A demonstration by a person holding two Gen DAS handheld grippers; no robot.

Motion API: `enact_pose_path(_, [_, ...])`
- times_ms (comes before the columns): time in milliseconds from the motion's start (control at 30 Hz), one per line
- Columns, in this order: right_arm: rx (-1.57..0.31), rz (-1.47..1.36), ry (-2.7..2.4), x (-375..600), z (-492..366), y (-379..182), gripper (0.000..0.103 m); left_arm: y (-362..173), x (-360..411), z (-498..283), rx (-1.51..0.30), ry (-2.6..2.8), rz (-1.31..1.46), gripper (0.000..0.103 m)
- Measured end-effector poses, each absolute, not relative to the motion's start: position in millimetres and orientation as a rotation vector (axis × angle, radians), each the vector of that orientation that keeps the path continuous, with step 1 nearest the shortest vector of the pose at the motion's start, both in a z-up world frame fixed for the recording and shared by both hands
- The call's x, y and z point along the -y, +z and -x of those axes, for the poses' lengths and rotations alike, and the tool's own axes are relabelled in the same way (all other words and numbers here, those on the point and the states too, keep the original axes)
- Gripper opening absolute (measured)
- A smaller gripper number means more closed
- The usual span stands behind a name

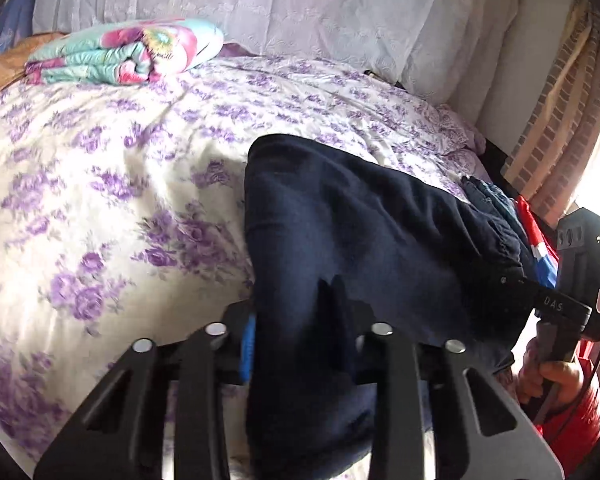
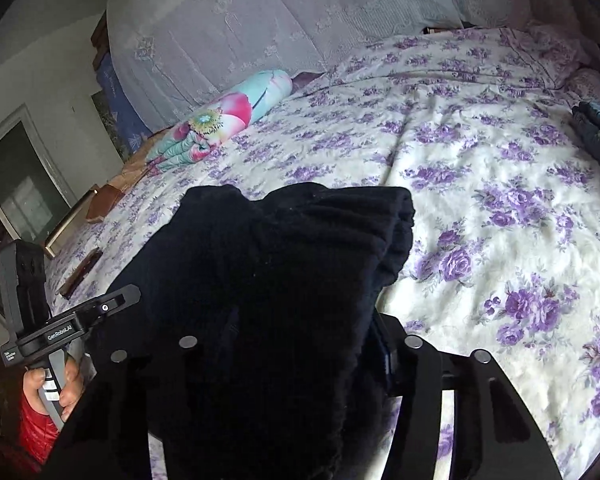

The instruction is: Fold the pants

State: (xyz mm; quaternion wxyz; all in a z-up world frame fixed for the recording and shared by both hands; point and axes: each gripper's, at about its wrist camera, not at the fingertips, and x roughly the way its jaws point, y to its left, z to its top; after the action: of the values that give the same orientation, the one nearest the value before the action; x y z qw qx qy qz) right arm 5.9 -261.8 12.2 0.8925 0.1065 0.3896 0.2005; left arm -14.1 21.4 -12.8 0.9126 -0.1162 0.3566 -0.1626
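Dark pants (image 2: 268,280) hide both claws' fingertips; bedspread (image 1: 80,240) blurred.

**A bedroom at home**

I'm working over a wide bed (image 2: 480,208) under a purple-flowered cover. At eleven o'clock a folded bright floral quilt (image 2: 220,120) lies against tall lace-draped pillows (image 2: 260,32). At nine there's a dark window (image 2: 20,184); in my left view, brick-patterned curtains (image 1: 560,120) at two.

Black left gripper (image 2: 112,304) marked GenRobot.AI; red, perhaps quilted, sleeve (image 2: 38,428).
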Motion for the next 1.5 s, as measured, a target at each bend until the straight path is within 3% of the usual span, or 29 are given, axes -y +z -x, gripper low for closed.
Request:
enact_pose_path(133, [-0.75,-0.203,0.45,258.6,-1.1,54.4,0.049,28.4,-19.1,14.7,-0.708,-0.412,0.157,0.014])
enact_pose_path(333, [-0.591,-0.18,0.42,272.8,-21.1,143.0,0.048,125.2,9.2,5.9,-0.561,-0.475,0.03,0.014])
enact_pose_path(500, [-0.5,-0.147,0.368,288.9,-73.9,213.0,0.048,198.6,29.1,-53.8,-0.494,-0.46,-0.019,0.014])
enact_pose_path(667, [-0.4,-0.01,0.289,270.6,-140.2,239.9,0.048,230.4,42.4,-123.7,-0.441,-0.39,-0.061,0.014])
enact_pose_path(867, [-0.419,0.034,0.269,243.8,-245.9,180.6,0.048,190.9,36.0,-221.3,-0.446,-0.302,-0.114,0.014])
enact_pose_path(1100, [-0.606,0.04,0.244,223.7,-366.1,32.0,0.049,54.7,14.6,-341.2,-0.601,-0.217,-0.105,0.015])
enact_pose_path(1167, [-0.71,0.109,0.168,216.2,-388.0,-14.4,0.062,8.8,10.1,-360.8,-0.663,-0.164,-0.136,0.015])
enact_pose_path(1200, [-0.791,0.117,0.153,215.1,-399.6,-22.5,0.068,-7.4,5.5,-363.2,-0.668,-0.164,-0.132,0.019])
enact_pose_path(1300, [-0.735,0.119,0.159,217.6,-392.2,-14.6,0.084,-8.1,-20.1,-367.9,-0.695,-0.206,0.033,0.028])
enact_pose_path(1333, [-0.7,0.116,0.139,220.3,-386.3,-10.2,0.084,-10.6,-24.5,-367.3,-0.7,-0.2,0.055,0.039])
enact_pose_path(1367, [-0.647,0.105,0.118,224.0,-376.3,-5.1,0.084,-12.6,-30.6,-366.7,-0.716,-0.191,0.088,0.044])
enact_pose_path(1500, [-0.469,0.013,0.106,234.3,-331.5,17.7,0.084,5.9,-53.9,-326.5,-0.606,-0.22,0.241,0.044])
